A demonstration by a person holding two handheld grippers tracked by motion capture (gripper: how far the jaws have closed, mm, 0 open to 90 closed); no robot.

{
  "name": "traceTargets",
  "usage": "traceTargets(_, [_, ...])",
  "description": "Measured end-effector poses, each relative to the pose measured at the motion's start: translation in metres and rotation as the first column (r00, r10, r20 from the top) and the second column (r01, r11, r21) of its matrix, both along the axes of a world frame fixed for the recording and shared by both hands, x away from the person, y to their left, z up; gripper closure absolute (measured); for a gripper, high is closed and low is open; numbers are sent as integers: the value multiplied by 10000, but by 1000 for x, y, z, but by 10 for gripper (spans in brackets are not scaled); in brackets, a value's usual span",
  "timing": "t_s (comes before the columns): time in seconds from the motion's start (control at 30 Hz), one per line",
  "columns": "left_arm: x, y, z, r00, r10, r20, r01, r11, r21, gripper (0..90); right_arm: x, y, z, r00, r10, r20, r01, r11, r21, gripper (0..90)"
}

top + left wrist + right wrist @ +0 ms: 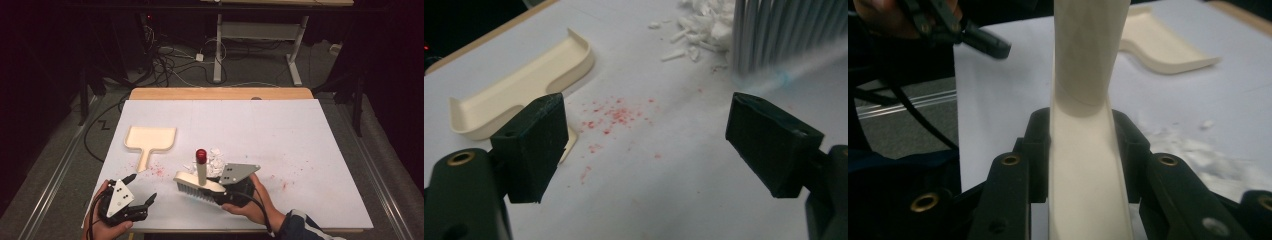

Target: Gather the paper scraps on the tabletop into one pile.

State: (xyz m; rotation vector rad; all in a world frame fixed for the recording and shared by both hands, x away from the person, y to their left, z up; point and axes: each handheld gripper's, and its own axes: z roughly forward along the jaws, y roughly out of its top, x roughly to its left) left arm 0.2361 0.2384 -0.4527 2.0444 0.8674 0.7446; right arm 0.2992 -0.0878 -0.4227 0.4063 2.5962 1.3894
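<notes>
Right tongs (pixel 220 192) are clamped on the cream brush (pixel 199 186), gripping its back at the near edge of the surface (pixel 300 150), bristles just short of the white paper scraps (pixel 212 160). Left tongs (pixel 141 189) stand wide open, holding nothing, well apart from the brush. The cream dustpan (pixel 150 140) lies just beyond them, red specks (pixel 616 116) scattered between.

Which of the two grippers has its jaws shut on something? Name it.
The right gripper: its jaws clamp the cream brush by its back. The left gripper has its jaws spread wide with nothing between them, short of the dustpan.
</notes>
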Motion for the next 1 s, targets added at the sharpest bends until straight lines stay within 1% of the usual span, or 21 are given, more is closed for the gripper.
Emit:
traceTargets(0.07, [0,0,0,10000,-3,-2,3,10000,-26,162,3,9,-8,9998,93,-173,-99,9993,-355,683])
traceTargets(0.1, [1,-1,-1,10000,-66,-75,66,10000,21,163,5,12,-12,9999,65,-141,-71,9990,-433,683])
traceTargets(0.13, [2,-2,-2,9999,-111,-108,112,9999,78,162,8,13,-14,10000,7,-63,-9,9994,-345,683])
traceTargets(0.17, [2,-3,-3,9998,-156,-128,157,9998,91,162,12,14,-14,10000,-2,-97,-1,9995,-323,683])
traceTargets(0.3, [4,-10,-7,9983,-446,-372,458,9984,340,162,30,10,-14,9990,-439,49,441,9981,-438,681])
traceTargets(0.33, [6,-11,-8,9980,-565,-275,578,9971,504,162,34,8,-14,9985,-550,9,550,9975,-438,681])
traceTargets(0.37, [6,-13,-9,9974,-646,-324,663,9963,552,162,38,6,-15,9982,-583,-112,578,9977,-366,680])
traceTargets(0.43, [6,-17,-10,9964,-763,-381,787,9947,660,162,42,2,-14,9971,-751,-104,746,9966,-356,681])
traceTargets(0.47, [7,-18,-11,9958,-810,-425,838,9941,683,162,43,0,-13,9966,-822,-51,819,9961,-340,682])
traceTargets(0.53, [8,-19,-12,9947,-903,-486,937,9930,713,162,44,-3,-9,9939,-1071,271,1083,9931,-450,682])
traceTargets(0.6, [9,-21,-13,9937,-971,-565,1013,9919,760,162,46,-9,-3,9940,-1094,-44,1094,9940,-15,682])
traceTargets(0.63, [9,-22,-14,9933,-989,-598,1034,9916,777,162,45,-11,1,9941,-1081,24,1081,9941,60,682])
traceTargets(0.7, [9,-23,-14,9927,-1027,-629,1078,9906,842,162,42,-13,9,9938,-1013,452,1016,9948,-44,682])
traceTargets(0.77, [9,-24,-14,9925,-1031,-658,1086,9904,852,162,40,-18,17,9939,-958,555,952,9954,134,682])
traceTargets(0.83, [9,-24,-15,9925,-1022,-669,1079,9903,877,162,41,-25,25,9918,-1143,567,1122,9929,393,681])
traceTargets(0.9, [9,-24,-15,9926,-1003,-687,1063,9903,892,162,44,-33,32,9869,-1447,707,1400,9878,681,682])
traceTargets(1.0, [10,-23,-15,9925,-992,-711,1052,9906,869,162,51,-44,40,9773,-1901,934,1827,9797,825,681])
